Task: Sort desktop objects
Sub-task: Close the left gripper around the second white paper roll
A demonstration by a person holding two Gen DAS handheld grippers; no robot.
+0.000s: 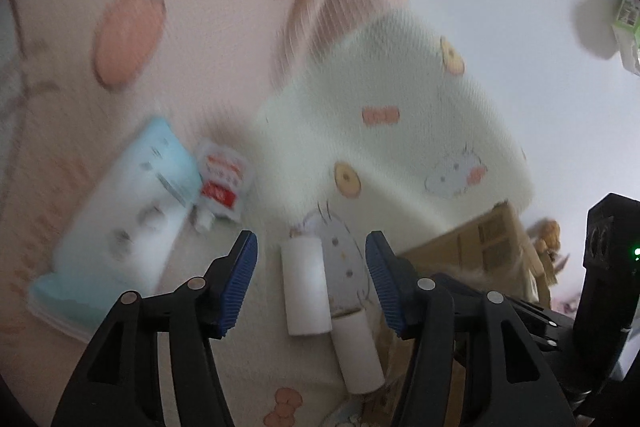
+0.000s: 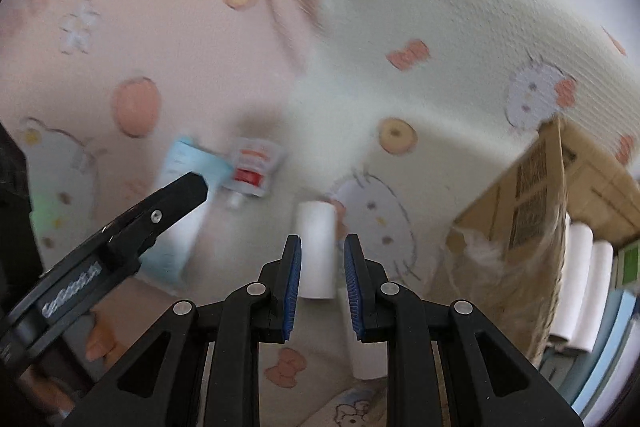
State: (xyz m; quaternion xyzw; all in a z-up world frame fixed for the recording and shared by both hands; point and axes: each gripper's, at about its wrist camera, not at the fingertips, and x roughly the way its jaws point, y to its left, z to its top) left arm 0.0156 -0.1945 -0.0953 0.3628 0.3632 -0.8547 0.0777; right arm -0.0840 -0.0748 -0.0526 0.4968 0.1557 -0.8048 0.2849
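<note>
Left gripper (image 1: 311, 279) spread wide, nothing pinched; white paper roll (image 1: 305, 289) lies on cloth between its blue pads, not touched. Right gripper (image 2: 322, 281) at its tightest, small gap showing, holding nothing, above same roll. Cartoon-cat cloth (image 1: 400, 87), pink and cream, covers whole desk. Brown cardboard box (image 2: 560, 183) at right, 3 white rolls (image 2: 580, 287) beside it. Light-blue tissue pack (image 1: 120, 227) at left. 2nd white roll (image 1: 358, 355) touches 1st roll's near end. Small red-and-white pouch (image 1: 222, 187) just beside tissue pack.
</note>
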